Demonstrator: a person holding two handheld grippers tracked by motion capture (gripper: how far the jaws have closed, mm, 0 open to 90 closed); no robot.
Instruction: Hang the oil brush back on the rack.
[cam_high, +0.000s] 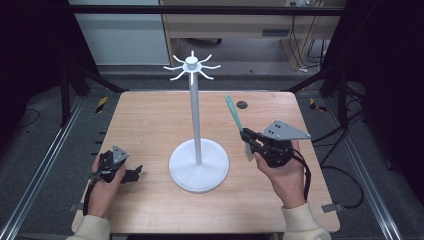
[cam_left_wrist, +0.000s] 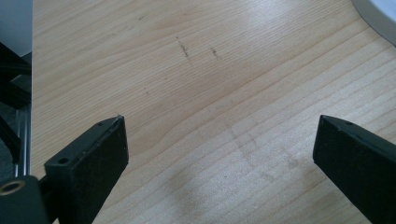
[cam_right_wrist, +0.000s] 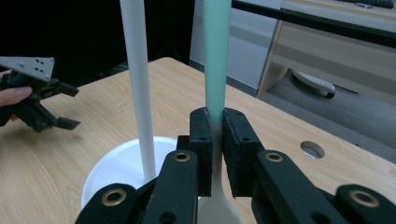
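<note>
Above the table's right side, we see the spatula pinched upright in the right gripper, beside the white stand. The left gripper rests on the wood, jaws spread. Behind the table stand a dark floor and a cabinet.

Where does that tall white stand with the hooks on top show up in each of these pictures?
High view: the white stand rises mid-table, its round base near the front.
Left gripper view: a bit of its base rim at the top right corner.
Right gripper view: its pole left of centre.
Shared landmark: the wooden table.
</note>
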